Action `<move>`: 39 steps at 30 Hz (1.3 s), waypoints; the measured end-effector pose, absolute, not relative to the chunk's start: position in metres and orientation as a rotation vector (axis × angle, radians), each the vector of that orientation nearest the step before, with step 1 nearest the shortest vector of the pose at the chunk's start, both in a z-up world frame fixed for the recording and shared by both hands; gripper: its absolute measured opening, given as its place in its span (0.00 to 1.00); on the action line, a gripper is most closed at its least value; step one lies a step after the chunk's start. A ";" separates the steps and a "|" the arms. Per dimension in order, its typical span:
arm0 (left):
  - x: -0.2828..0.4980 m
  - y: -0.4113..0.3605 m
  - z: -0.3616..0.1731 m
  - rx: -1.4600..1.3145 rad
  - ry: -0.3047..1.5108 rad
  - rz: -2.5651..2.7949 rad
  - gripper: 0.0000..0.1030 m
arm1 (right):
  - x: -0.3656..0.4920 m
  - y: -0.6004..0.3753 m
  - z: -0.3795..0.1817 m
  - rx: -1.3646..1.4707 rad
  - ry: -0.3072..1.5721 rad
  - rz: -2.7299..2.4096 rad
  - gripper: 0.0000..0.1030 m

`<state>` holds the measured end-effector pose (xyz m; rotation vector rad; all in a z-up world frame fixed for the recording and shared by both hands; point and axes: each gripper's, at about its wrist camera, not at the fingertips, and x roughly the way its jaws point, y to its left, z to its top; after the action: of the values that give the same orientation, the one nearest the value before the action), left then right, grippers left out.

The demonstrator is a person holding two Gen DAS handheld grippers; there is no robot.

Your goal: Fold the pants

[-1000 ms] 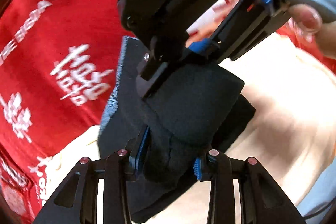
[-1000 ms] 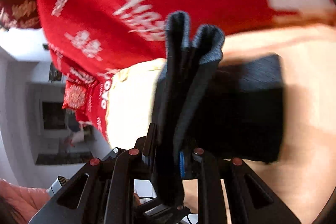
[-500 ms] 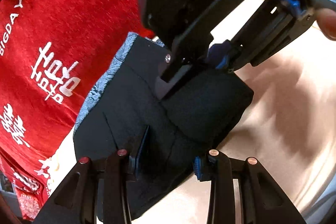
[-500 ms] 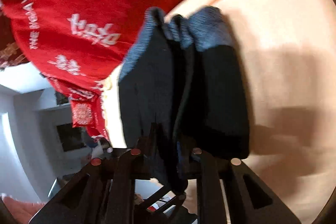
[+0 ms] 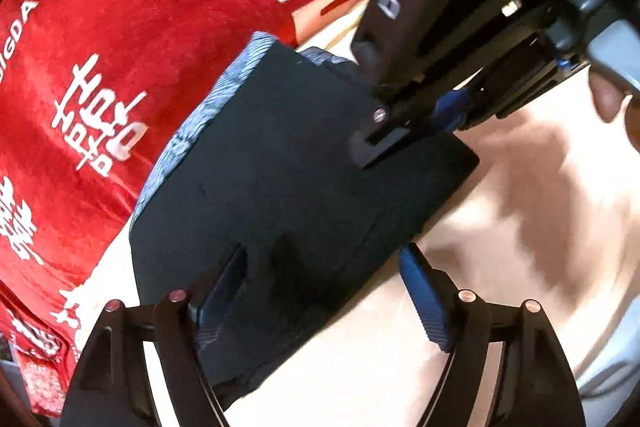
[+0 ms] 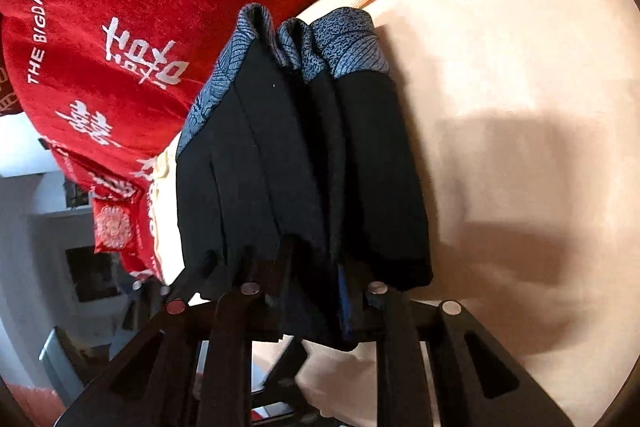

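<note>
The pants (image 5: 288, 171) are black with a grey-blue patterned waistband, folded into a thick stack on a cream bed sheet (image 5: 520, 219). In the left wrist view my left gripper (image 5: 320, 287) is open, its fingers spread wide over the near edge of the stack. The right gripper (image 5: 404, 131) reaches in from the top right and clamps the far edge. In the right wrist view my right gripper (image 6: 312, 291) is shut on the folded pants (image 6: 304, 163), whose layers fan out ahead of it.
A red blanket (image 5: 120, 67) with white lettering lies along the left and far side, also in the right wrist view (image 6: 120, 7). Cream sheet (image 6: 500, 107) spreads to the right. A room with furniture shows beyond the bed edge at lower left (image 6: 60, 287).
My left gripper has opened and let go of the pants. The stack has come down onto the sheet, with the right gripper still clamped on it.
</note>
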<state>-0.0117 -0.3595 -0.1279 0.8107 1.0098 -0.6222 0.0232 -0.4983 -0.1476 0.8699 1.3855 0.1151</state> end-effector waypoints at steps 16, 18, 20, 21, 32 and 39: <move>0.085 -0.234 -0.114 0.355 1.337 -0.344 0.77 | 0.023 -0.449 -0.117 0.357 1.406 -0.108 0.38; 0.088 -0.226 -0.117 0.345 1.348 -0.315 0.77 | 0.024 -0.445 -0.116 0.327 1.412 -0.121 0.39; 0.090 -0.221 -0.121 0.336 1.354 -0.297 0.77 | 0.025 -0.442 -0.115 0.313 1.414 -0.136 0.40; 0.091 -0.220 -0.123 0.329 1.358 -0.296 0.77 | 0.025 -0.442 -0.115 0.313 1.415 -0.142 0.41; 0.098 -0.217 -0.130 0.283 1.374 -0.301 0.77 | 0.017 -0.440 -0.113 0.305 1.426 -0.191 0.52; 0.107 -0.216 -0.135 0.283 1.390 -0.303 0.93 | 0.018 -0.439 -0.113 0.282 1.431 -0.202 0.58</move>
<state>0.1073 -0.2157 -0.1345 0.2832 1.3903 -0.3029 0.0180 -0.4388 -0.1127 0.2822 1.4307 -0.2022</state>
